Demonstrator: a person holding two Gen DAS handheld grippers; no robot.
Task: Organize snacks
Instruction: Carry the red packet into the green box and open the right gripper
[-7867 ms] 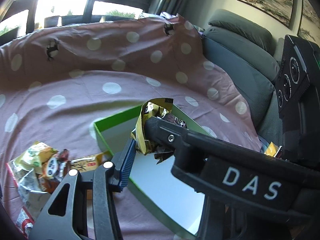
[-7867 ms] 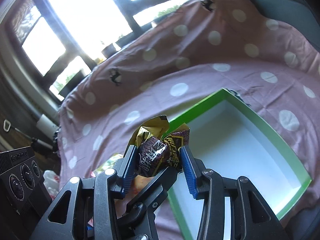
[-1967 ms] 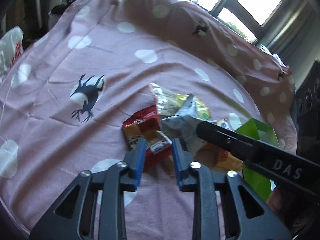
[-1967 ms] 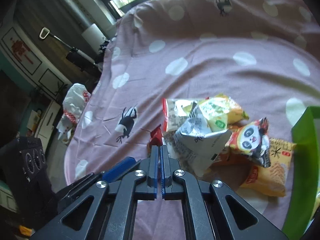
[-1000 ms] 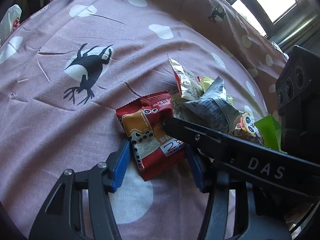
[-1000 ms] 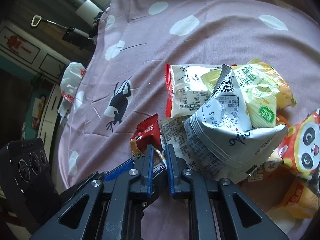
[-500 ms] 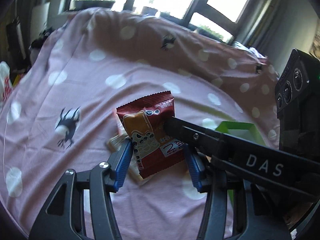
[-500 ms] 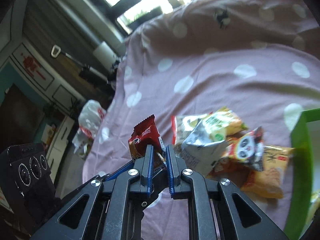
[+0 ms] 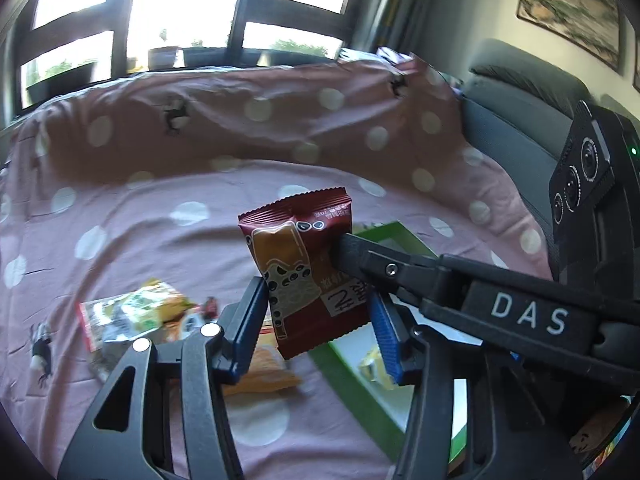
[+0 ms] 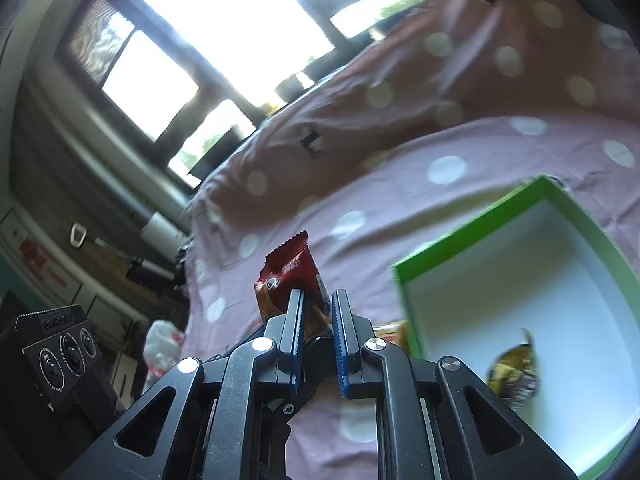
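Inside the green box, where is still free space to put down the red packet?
Most of the green box's white floor is bare, up to its far walls. Only the near corner holds a yellow-brown packet. Left of the box, the snack pile is crowded.

Black left gripper (image 9: 320,316) frame; blue ribbed pads; silver screws; "DAS" lettering.

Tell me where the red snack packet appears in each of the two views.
Left wrist: packet at centre, upright between the left claw's pads.
Right wrist: packet just left of centre, poking up from the right claw.
Shared landmark: green box, lower right of the packet in both views.
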